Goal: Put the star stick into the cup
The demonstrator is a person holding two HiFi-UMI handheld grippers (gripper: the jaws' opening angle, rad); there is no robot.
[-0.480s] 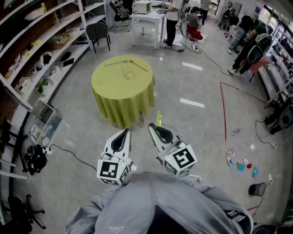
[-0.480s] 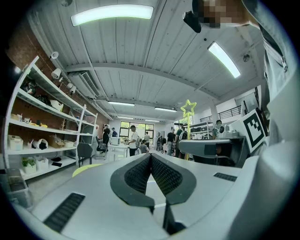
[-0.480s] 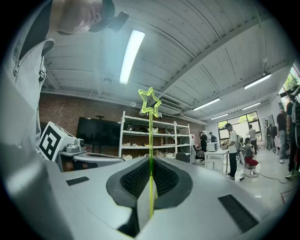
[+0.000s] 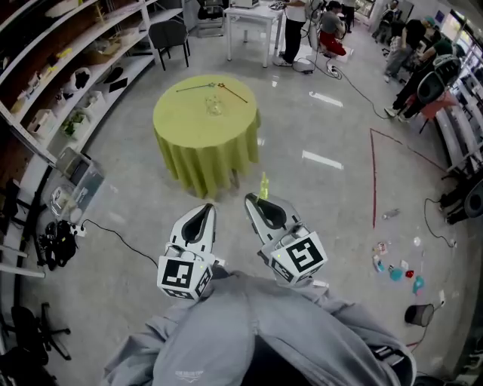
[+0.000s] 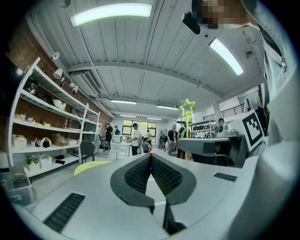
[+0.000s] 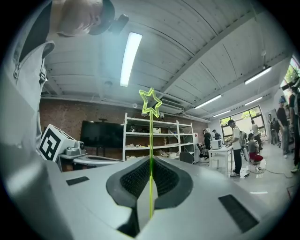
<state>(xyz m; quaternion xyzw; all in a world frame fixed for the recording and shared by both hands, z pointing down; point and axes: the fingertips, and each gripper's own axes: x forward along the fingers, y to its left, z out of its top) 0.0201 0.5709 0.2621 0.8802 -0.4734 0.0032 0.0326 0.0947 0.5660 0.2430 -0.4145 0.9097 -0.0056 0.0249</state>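
Note:
My right gripper [image 4: 254,200] is shut on a thin yellow-green star stick [image 6: 150,140], whose star [image 6: 150,101] stands upright above the jaws. In the head view the star stick [image 4: 263,185] pokes up past the jaw tips. My left gripper [image 4: 205,209] is shut with nothing between its pads, held beside the right one, near my chest. A clear cup [image 4: 214,105] stands on the round table [image 4: 189,128] with the yellow-green cloth, some way ahead. Two more sticks [image 4: 211,88] lie on the table behind the cup. The left gripper view also catches the star stick [image 5: 187,108].
Shelving [image 4: 68,68] runs along the left wall. A white table [image 4: 256,19] and several people stand at the back. A chair [image 4: 170,34] stands near the shelves. Cables and small items [image 4: 396,264] lie on the floor at right. A red line [image 4: 373,173] marks the floor.
The view has shifted a little toward the round table. Both grippers keep the same pose, and the star stick stays held in the right one.

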